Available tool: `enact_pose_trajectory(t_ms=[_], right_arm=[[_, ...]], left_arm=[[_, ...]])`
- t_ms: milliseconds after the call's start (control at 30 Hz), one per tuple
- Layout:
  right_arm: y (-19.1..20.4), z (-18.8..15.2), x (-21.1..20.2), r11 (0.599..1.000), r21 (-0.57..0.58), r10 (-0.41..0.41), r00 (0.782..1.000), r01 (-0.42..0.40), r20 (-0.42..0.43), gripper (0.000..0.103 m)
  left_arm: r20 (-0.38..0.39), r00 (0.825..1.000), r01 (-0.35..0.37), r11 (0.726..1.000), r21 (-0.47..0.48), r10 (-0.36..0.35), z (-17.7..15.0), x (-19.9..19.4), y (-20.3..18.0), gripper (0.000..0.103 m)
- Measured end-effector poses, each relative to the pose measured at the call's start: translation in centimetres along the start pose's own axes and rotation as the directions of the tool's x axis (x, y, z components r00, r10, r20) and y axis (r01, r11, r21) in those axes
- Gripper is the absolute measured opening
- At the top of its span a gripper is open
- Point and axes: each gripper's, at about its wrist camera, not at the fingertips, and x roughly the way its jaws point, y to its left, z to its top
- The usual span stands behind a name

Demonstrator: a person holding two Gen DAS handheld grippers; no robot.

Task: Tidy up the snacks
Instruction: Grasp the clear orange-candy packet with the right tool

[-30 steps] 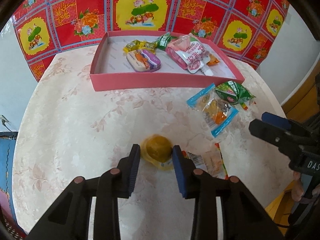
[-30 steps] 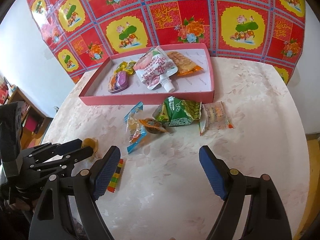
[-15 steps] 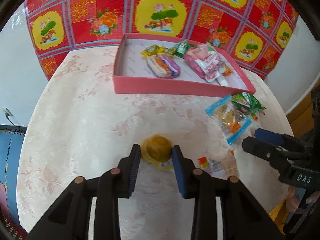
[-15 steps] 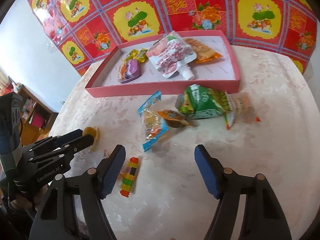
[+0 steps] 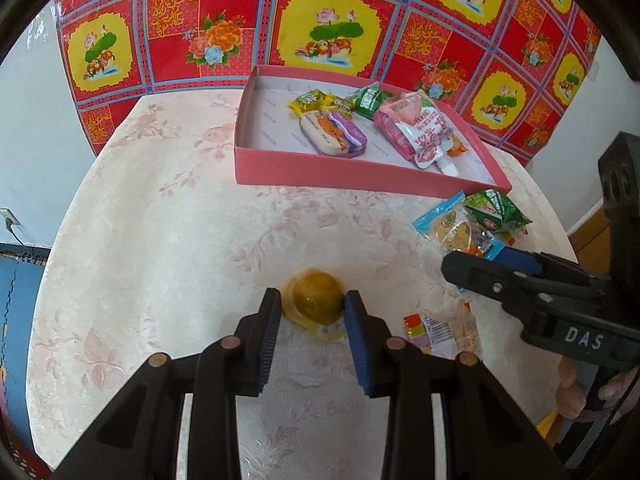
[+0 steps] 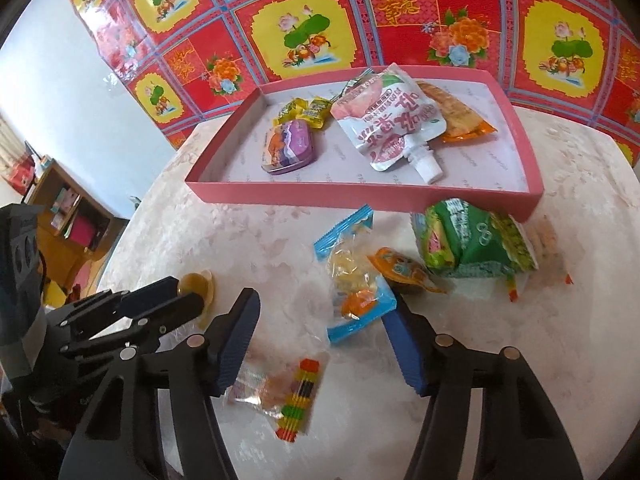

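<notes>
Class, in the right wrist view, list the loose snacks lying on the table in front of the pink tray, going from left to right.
Yellow jelly cup → clear packet with striped edge → blue-edged packet → small orange packet → green packet.

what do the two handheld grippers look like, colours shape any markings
Both are matte black plastic with two angular, open-framed fingers, ribbed blue pads on the inner faces and round copper-coloured pivot pins. The left gripper and right gripper match. In the left view, the right one's side carries white letters "DAS". No cables or sleeves show.
</notes>
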Motion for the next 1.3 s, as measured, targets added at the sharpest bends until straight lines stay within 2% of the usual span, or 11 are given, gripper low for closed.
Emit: enact_pose_trajectory(t_ms=[200, 600, 767, 867, 933, 967, 1300], right_arm=[[0.1, 0.1, 0.8, 1.0, -0.001, -0.009, 1.0, 0.009, -0.003, 0.065], [-0.1, 0.1, 1.0, 1.0, 0.007, -0.007, 0.999, 0.007, 0.05, 0.065], [-1.3, 0.1, 0.8, 0.995, 0.091, 0.044, 0.997, -0.05, 0.065, 0.064], [-1.7, 0.1, 0.6, 0.992, 0.115, 0.036, 0.997, -0.043, 0.067, 0.052], [-1.8, -0.1, 0.5, 0.993, 0.115, 0.006, 0.997, -0.014, 0.071, 0.035], [-1.9, -0.1, 0.5, 0.993, 0.115, -0.004, 0.997, -0.004, 0.073, 0.031], [-3.3, -0.4, 0.1, 0.987, 0.158, 0.014, 0.997, -0.026, 0.08, 0.025]], left_arm=[[0.001, 1.0, 0.0, 1.0, -0.002, 0.0, 0.0, 0.0, -0.1, 0.034], [0.006, 1.0, -0.011, 1.0, -0.004, 0.011, 0.0, -0.1, -0.2, 0.034], [0.009, 1.0, -0.018, 1.0, -0.003, 0.018, 0.0, 0.0, -0.3, 0.035], [0.01, 1.0, -0.02, 1.0, 0.0, 0.02, 0.0, 0.0, -0.3, 0.035], [0.01, 1.0, -0.018, 1.0, 0.0, 0.018, -0.1, 0.0, -0.2, 0.034], [0.01, 1.0, -0.019, 1.0, 0.0, 0.019, 0.0, 0.0, -0.3, 0.034], [0.025, 0.999, -0.02, 1.0, 0.0, 0.02, 0.2, -0.5, -0.3, 0.034]])
